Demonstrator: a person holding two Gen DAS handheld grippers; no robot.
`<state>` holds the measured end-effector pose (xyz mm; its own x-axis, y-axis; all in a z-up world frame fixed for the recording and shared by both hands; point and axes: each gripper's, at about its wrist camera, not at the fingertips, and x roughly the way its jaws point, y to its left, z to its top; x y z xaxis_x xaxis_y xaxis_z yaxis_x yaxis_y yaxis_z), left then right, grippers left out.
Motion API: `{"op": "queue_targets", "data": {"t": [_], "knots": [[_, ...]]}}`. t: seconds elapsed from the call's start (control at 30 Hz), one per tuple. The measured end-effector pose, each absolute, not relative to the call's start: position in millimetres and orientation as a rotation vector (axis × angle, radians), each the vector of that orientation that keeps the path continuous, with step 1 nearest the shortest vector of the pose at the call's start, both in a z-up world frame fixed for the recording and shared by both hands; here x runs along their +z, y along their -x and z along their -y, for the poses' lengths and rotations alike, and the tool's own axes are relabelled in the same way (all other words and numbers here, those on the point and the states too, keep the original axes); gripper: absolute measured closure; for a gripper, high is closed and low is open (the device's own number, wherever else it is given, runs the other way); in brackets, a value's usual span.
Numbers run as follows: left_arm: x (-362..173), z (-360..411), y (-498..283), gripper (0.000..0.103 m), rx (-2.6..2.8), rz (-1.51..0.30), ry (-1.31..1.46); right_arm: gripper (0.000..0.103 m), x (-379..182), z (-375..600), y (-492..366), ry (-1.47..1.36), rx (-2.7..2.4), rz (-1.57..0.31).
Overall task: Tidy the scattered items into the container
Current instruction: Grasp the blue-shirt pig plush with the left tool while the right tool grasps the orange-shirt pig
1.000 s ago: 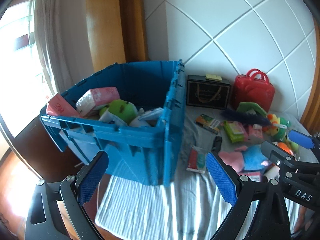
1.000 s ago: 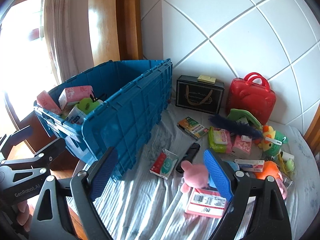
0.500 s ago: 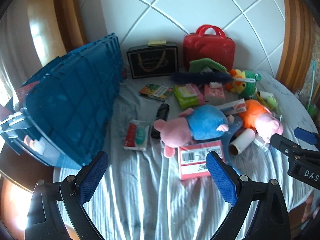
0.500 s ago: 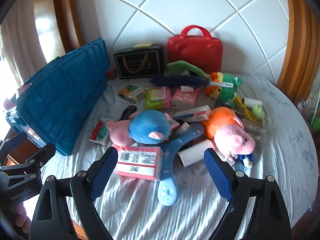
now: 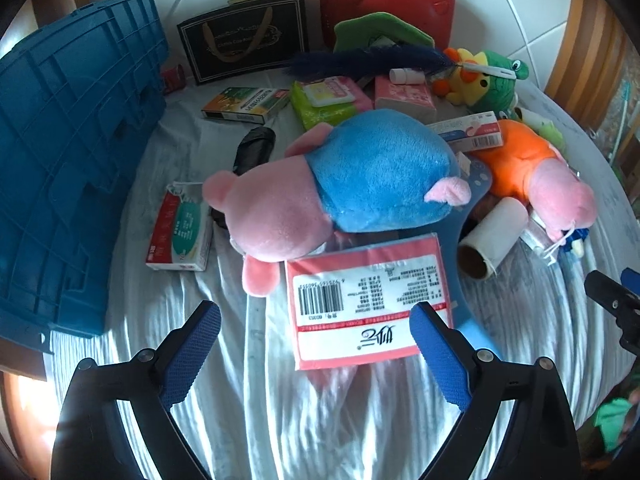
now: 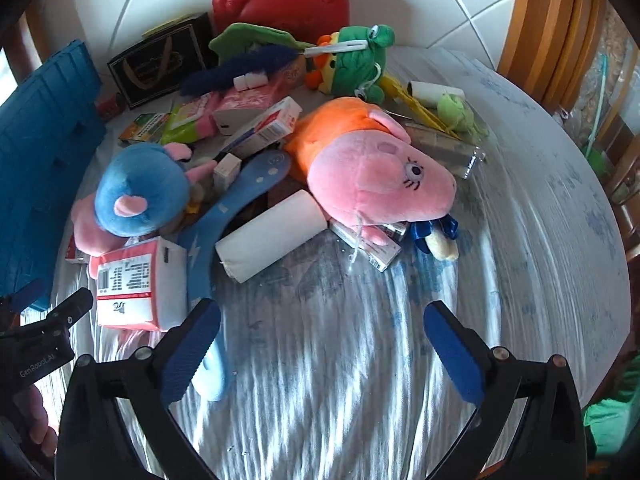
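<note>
Many things lie on the surface (image 5: 280, 420) beside the blue crate (image 5: 72, 160), not in it. Both tools are wide and hold nothing. From the left tool (image 5: 316, 344), the pink tissue pack (image 5: 360, 300) is right ahead, almost between the tips, its short side facing the tool; the blue pig toy (image 5: 340, 184) lies just behind the pack. The right tool (image 6: 320, 344) is farther off, and the pack sits to its left. Writing on the pack is too small to read; the left tool's side says "GenRobot.AI".
</note>
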<state>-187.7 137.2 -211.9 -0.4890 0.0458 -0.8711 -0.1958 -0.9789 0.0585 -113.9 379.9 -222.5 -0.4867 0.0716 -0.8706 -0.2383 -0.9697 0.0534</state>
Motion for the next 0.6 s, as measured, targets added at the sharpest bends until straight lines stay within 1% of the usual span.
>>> {"op": "queue_targets", "data": {"t": [0.27, 0.5, 0.6], "knots": [[-179.5, -164.3, 226.1, 0.006, 2.666, -0.159, 1.459, 0.0, -203.7, -421.4, 144.7, 1.439, 2.561, -0.242], [-174.3, -179.8, 266.8, 0.006, 2.721, -0.1, 1.542, 0.0, -201.5, -461.4, 183.1, 1.455, 2.582, -0.248], [-178.3, -183.0, 285.9, 0.006, 2.709, -0.054, 1.63, 0.0, -204.2, -467.3, 200.0, 1.485, 2.59, -0.235]]}}
